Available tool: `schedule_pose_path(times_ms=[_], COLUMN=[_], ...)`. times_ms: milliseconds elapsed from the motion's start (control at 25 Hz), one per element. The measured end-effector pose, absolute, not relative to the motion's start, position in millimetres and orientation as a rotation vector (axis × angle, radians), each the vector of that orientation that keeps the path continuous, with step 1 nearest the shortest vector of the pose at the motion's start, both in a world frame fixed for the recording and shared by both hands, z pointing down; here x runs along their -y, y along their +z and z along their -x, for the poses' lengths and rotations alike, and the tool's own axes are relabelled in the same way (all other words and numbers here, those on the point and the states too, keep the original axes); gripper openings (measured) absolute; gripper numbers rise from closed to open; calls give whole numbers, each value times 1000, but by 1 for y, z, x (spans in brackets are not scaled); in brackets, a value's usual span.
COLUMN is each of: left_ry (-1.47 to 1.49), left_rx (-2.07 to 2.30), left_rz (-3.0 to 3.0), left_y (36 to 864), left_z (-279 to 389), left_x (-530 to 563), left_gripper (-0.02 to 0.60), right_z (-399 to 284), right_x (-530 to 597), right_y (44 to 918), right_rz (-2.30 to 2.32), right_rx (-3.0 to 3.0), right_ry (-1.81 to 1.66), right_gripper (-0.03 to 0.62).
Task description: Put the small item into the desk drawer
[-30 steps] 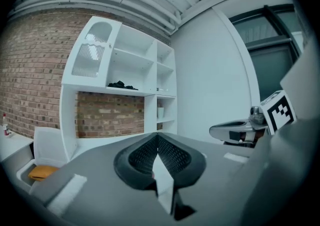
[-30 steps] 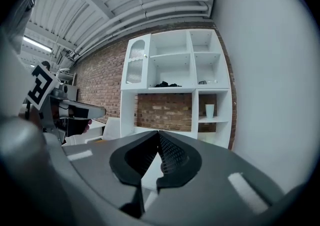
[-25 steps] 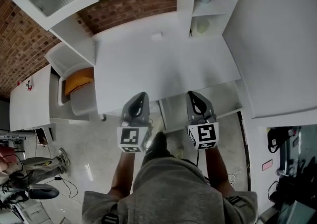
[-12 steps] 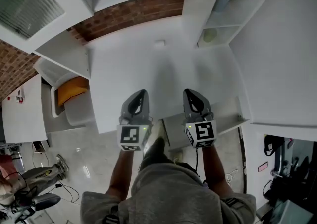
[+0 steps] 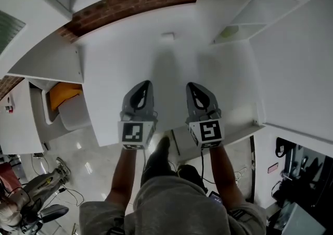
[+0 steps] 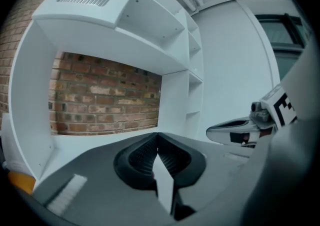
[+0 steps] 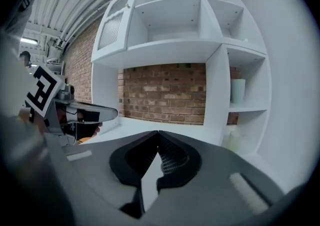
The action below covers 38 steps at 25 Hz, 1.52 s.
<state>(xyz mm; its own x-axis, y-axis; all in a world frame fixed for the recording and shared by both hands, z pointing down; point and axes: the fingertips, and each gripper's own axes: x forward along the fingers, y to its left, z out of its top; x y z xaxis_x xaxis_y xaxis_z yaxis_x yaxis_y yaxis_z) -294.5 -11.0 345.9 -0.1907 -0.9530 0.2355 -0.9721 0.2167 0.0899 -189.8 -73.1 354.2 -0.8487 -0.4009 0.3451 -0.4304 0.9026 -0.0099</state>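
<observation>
left gripper (image 5: 145,84), right gripper (image 5: 191,86): jaws together, empty | small item (image 5: 167,36) at desk (image 5: 114,73) rear, untouched | grasp and stowing both left

A brick wall (image 5: 136,1) runs behind white shelves (image 7: 170,45). A pale cup (image 7: 238,90) stands upright on a right-hand shelf. Something orange (image 5: 63,93) lies in a white bin (image 5: 40,109) at the left.

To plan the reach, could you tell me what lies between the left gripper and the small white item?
Only bare desktop separates the left gripper and the small white item, in the head view.
</observation>
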Motion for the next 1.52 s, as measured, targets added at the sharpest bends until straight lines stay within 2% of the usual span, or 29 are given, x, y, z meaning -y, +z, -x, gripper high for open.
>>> schedule_pose_path(times_ms=[840, 1520], left_ry=[137, 137], left_rx=[2178, 2195], left_rz=[-1751, -1759], left_y=[471, 518], left_z=[341, 366], left_x=[68, 91], left_gripper=[12, 12], right_z=[259, 288], right_x=[121, 137], right_y=[485, 548], right_rz=[-488, -423], right_rx=[2642, 2622], right_ry=[203, 134], right_gripper=[3, 3])
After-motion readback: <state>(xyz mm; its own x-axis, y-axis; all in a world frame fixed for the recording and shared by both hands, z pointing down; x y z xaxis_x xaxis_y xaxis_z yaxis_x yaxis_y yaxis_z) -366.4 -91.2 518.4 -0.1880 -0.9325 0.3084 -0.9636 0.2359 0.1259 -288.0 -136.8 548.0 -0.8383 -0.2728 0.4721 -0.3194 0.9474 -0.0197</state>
